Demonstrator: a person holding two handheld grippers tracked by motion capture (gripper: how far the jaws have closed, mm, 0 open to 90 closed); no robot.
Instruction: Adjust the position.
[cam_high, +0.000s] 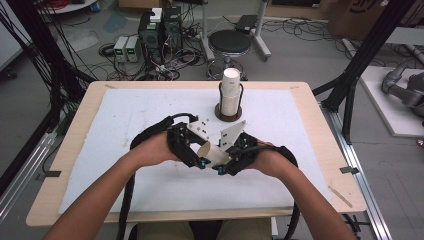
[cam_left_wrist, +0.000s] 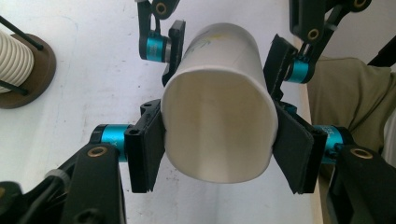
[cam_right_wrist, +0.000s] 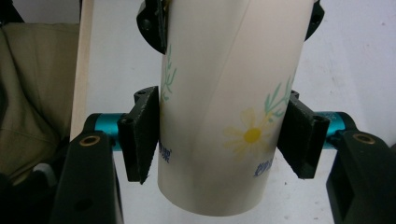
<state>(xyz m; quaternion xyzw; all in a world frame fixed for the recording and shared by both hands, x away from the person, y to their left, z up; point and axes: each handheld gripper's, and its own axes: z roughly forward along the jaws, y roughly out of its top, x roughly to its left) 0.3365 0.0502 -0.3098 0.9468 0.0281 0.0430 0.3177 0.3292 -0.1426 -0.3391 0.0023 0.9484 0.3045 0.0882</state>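
Observation:
A white paper cup (cam_high: 212, 152) printed with a daisy hangs level above the white mat, held from both ends. In the left gripper view I look into the cup's (cam_left_wrist: 219, 116) open mouth, and my left gripper (cam_left_wrist: 219, 140) is shut on it near the rim, squeezing it slightly oval. Farther off, the right gripper's pads (cam_left_wrist: 279, 63) press on the cup's base end. In the right gripper view my right gripper (cam_right_wrist: 219, 135) is shut on the cup (cam_right_wrist: 215, 70) near its bottom. Both hands meet at the table's middle, left gripper (cam_high: 197, 159) beside right gripper (cam_high: 225, 167).
A stack of white cups (cam_high: 231, 90) stands in a brown wire-post holder (cam_high: 228, 114) at the mat's far side; the holder's base (cam_left_wrist: 28, 84) is also in the left gripper view. The white mat (cam_high: 125, 125) covers the wooden table (cam_high: 75, 145). A stool (cam_high: 229, 42) and computers stand beyond.

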